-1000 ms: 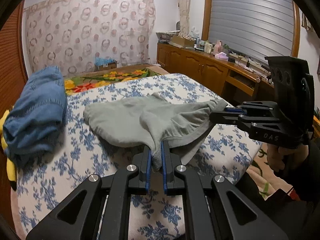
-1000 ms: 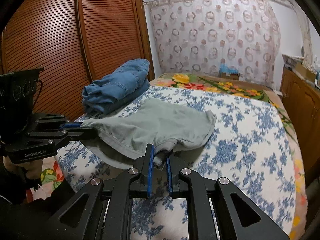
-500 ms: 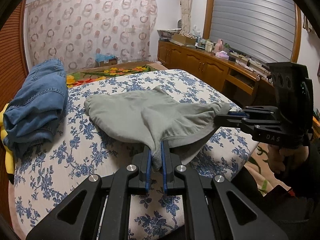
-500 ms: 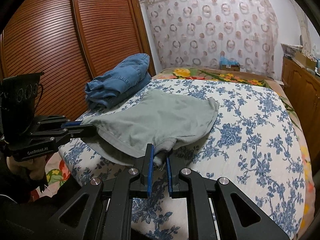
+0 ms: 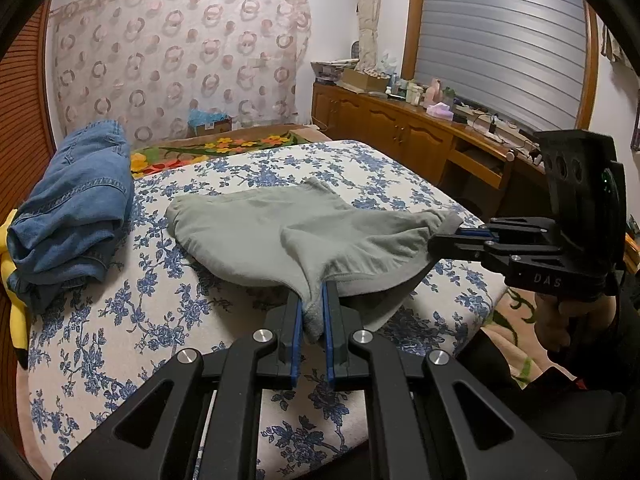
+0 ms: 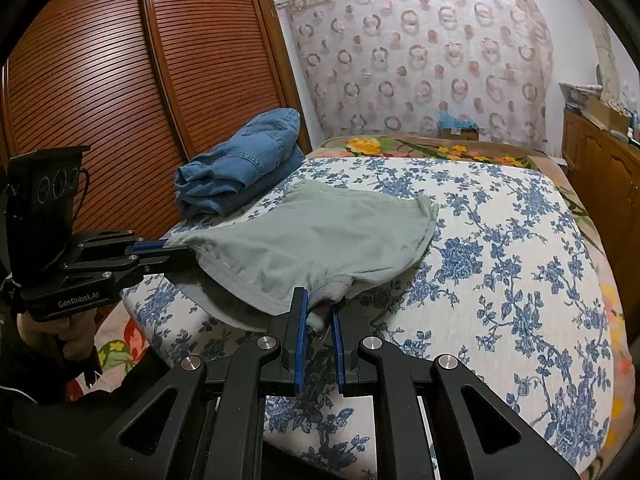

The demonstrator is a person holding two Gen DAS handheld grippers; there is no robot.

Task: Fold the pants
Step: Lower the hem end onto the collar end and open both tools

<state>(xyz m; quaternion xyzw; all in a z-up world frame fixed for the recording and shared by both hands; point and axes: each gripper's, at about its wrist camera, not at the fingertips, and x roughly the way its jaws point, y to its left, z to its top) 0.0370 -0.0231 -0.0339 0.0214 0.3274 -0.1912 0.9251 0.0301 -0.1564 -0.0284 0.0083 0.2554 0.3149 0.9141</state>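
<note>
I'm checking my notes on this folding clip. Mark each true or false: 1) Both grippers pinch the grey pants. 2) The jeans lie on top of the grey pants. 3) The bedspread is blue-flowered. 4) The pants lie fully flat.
1) True: the left gripper and the right gripper each clamp the grey pants.
2) False: the jeans sit beside them.
3) True: the bedspread has blue flowers.
4) False: the near edge is lifted.

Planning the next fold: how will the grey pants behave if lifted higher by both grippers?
The grey pants are likely floppy: the cloth sags between the left gripper and the right gripper. They are probably light, since thin pinched edges hold them. The far end may drag across the bedspread.
</note>
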